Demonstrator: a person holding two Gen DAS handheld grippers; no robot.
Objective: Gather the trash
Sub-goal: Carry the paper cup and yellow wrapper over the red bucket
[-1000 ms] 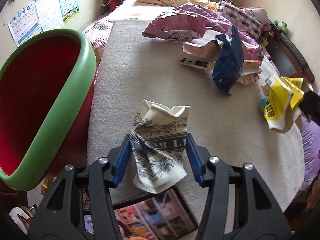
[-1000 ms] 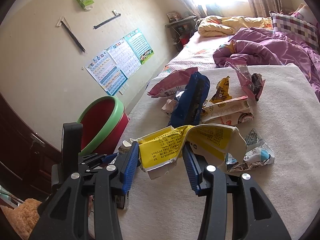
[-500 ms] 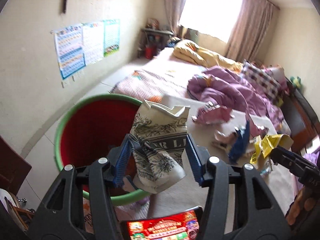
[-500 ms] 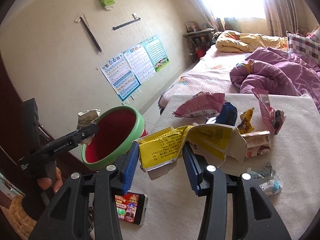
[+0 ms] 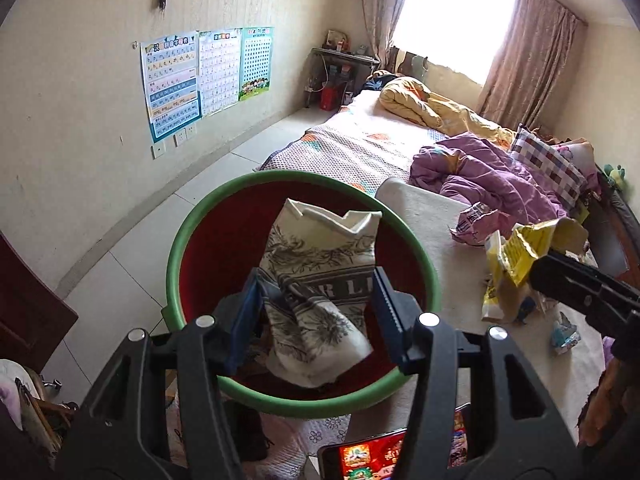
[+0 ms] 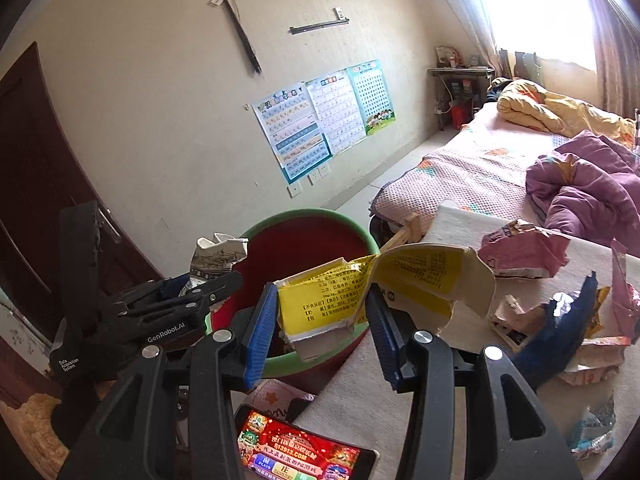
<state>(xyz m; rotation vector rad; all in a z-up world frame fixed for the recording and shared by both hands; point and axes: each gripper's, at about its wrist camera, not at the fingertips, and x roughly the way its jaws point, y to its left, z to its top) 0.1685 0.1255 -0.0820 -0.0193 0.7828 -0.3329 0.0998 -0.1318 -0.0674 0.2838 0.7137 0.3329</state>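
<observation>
Trash pieces held at the bin
My left tongs [image 5: 314, 300] pinch a crumpled printed carton [image 5: 318, 276] over the red bin [image 5: 224, 240]; my right tongs [image 6: 322, 320] pinch a yellow wrapper [image 6: 340, 296] beside its rim.

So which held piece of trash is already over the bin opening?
The black-and-white printed carton in the left claw; the yellow carton sits nearer the bin rim.

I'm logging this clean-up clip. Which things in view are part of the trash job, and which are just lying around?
Part of the job:
- crumpled printed wrapper in the left claw
- yellow carton in the right claw
- red bin
- pink packet
- blue packet

Just lying around:
- phone
- purple blanket
- wall posters
</observation>
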